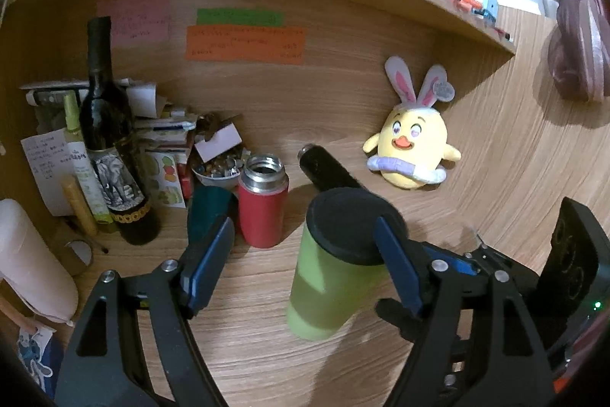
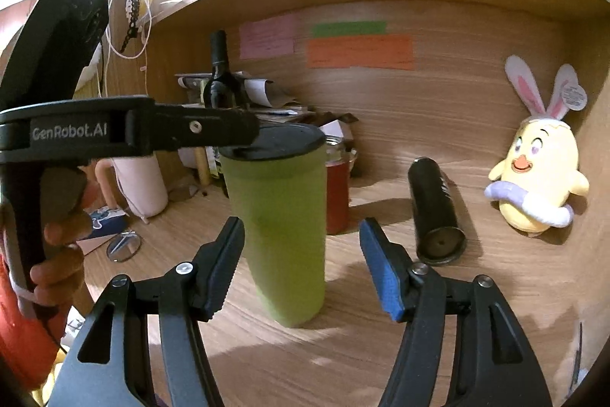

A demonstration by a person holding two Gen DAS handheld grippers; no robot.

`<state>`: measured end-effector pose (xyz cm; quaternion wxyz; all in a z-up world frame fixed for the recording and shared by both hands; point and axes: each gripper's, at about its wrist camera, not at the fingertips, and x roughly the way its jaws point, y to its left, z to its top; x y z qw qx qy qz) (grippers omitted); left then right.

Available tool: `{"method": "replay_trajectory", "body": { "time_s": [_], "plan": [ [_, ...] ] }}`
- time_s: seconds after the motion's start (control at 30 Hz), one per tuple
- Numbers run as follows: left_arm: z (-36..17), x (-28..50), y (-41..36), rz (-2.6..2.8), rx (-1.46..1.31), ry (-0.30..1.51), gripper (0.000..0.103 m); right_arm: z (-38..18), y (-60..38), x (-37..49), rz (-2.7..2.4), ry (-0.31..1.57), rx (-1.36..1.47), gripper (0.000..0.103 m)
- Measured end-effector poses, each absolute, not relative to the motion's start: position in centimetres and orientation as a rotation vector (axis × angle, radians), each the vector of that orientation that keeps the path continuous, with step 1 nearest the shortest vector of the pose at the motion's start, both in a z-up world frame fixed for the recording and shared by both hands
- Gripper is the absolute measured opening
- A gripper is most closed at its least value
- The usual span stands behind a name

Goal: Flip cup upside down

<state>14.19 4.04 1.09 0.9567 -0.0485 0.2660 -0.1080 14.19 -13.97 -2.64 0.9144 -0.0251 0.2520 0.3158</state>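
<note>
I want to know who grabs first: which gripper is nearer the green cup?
Left. The left gripper reaches its finger to the green cup's black lid; the right gripper is open with its fingers either side of the body, apart from it.

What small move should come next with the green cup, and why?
Probably close the right tongs on the cup. Both tongs are open: the cup stands on the desk with its black end up, its lower body between the right fingers, while the left tongs only straddle its top. A firm side grip seems needed before any flip.
</note>
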Motion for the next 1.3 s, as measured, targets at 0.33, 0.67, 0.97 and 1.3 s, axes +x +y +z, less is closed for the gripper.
{"method": "replay_trajectory", "body": {
  "time_s": [0.33, 0.67, 0.97, 1.3],
  "plan": [
    [2.3, 7.3, 3.0, -0.117, -0.035, 0.371, 0.093, 0.5, -18.3, 11.1, 0.550, 0.418, -0.022, 0.094],
    [1.8, 0.8, 1.7, -0.057, -0.018, 0.288, 0.103, 3.5, -21.2, 6.6, 0.505, 0.340, -0.007, 0.103],
    [1.2, -2.3, 1.4, -0.045, -0.035, 0.279, 0.103, 4.8, -22.6, 3.4, 0.498, 0.296, 0.013, 0.103],
    [0.6, -3.0, 1.1, -0.041, -0.040, 0.283, 0.103, 4.6, -23.3, 3.3, 0.494, 0.300, 0.031, 0.103]
  ]
}}
